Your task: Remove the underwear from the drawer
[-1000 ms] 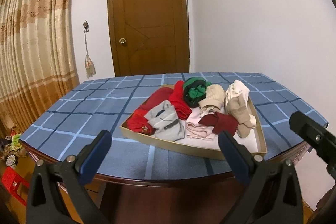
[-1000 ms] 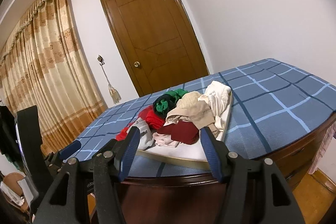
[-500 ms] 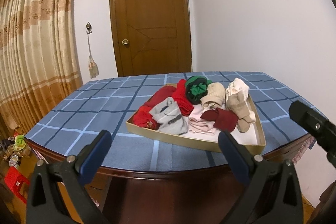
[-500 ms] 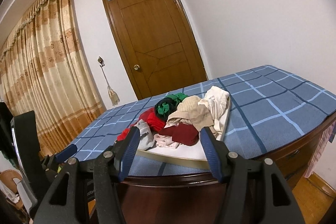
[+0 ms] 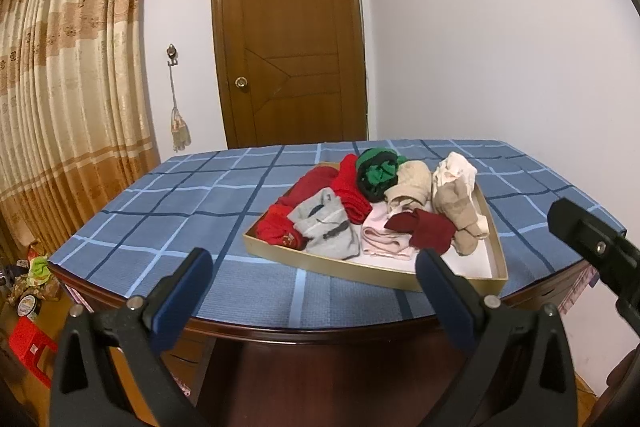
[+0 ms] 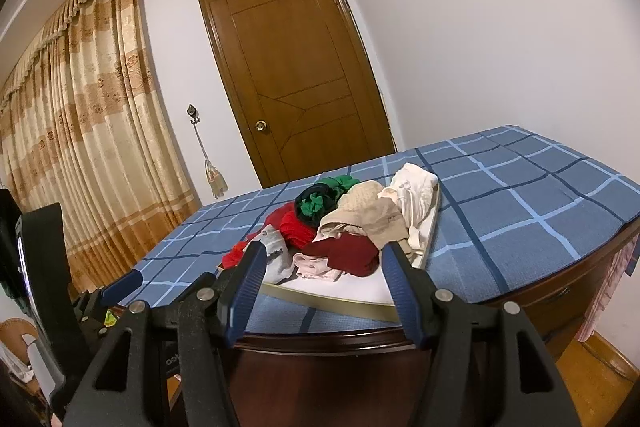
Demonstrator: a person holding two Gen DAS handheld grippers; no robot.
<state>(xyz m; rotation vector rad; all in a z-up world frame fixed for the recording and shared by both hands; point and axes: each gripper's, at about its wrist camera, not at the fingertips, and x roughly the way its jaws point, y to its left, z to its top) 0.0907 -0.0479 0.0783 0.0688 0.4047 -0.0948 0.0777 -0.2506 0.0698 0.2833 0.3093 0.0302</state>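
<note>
A shallow beige drawer tray (image 5: 360, 269) (image 6: 340, 301) lies on the blue checked table. It holds several pieces of bundled underwear: red (image 5: 352, 187), grey (image 5: 328, 227), green and black (image 5: 378, 171), beige (image 5: 412, 181), white (image 5: 454, 169), pink (image 5: 382, 237) and dark red (image 5: 430, 231). My left gripper (image 5: 312, 269) hangs open before the table's near edge, short of the tray, with nothing between its fingers. My right gripper (image 6: 326, 277) is open too, level with the tray's near corner and touching nothing. Each gripper shows at the edge of the other's view.
The table (image 5: 180, 211) stands near a white wall, with a brown door (image 5: 292, 67) behind it and a curtain (image 5: 68, 107) to the left. A red stool (image 5: 28, 347) and small items sit on the floor at the left.
Both views have sunk slightly, so the table top looks flatter. The tray and clothes lie as before, and both grippers stay open.
</note>
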